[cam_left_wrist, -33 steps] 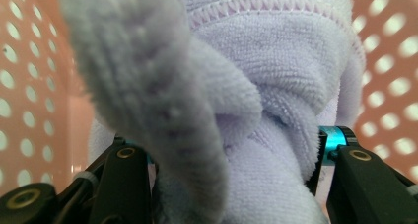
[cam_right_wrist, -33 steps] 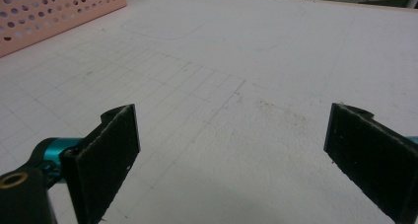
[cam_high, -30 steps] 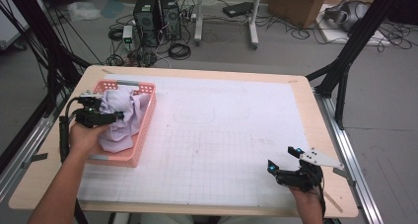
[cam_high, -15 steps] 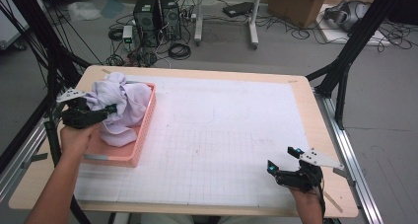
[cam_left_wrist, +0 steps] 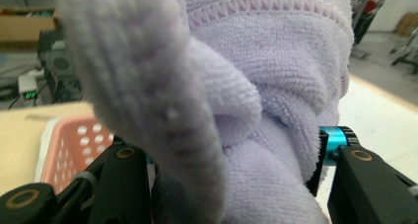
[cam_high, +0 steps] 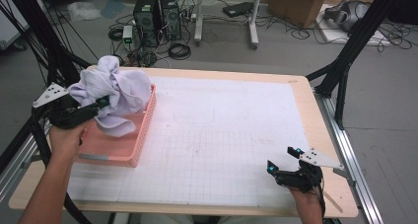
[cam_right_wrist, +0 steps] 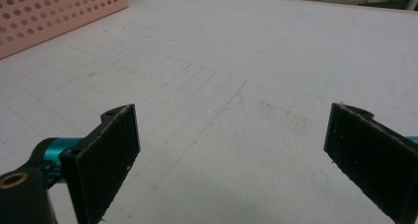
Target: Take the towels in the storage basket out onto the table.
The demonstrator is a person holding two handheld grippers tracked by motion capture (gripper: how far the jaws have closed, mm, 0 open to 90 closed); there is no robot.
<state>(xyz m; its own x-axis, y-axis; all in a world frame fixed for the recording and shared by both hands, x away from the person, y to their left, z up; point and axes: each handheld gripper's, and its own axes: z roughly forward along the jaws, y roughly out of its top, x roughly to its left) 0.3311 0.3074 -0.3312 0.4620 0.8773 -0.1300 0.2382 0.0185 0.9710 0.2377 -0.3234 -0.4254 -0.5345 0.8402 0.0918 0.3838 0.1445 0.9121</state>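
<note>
A bunched lavender towel (cam_high: 116, 93) hangs above the pink perforated basket (cam_high: 140, 135) at the table's left, lifted out of it. My left gripper (cam_high: 101, 103) is shut on the towel. In the left gripper view the towel (cam_left_wrist: 256, 100) bulges between the two black jaws and hides most of what lies beyond; a bit of the basket (cam_left_wrist: 69, 147) shows at lower left. My right gripper (cam_high: 282, 160) rests low over the white mat near the front right corner, its jaws wide open with nothing between them (cam_right_wrist: 231, 155).
The white gridded mat (cam_high: 222, 130) covers the table. The basket's wall (cam_right_wrist: 54, 12) shows far off in the right gripper view. Black frame posts (cam_high: 345, 61) stand beside the table; computers, cables and boxes lie on the floor behind.
The left gripper has risen and drawn toward the left with the towel, lifting it up out of the basket. The right gripper has stayed where it was.
</note>
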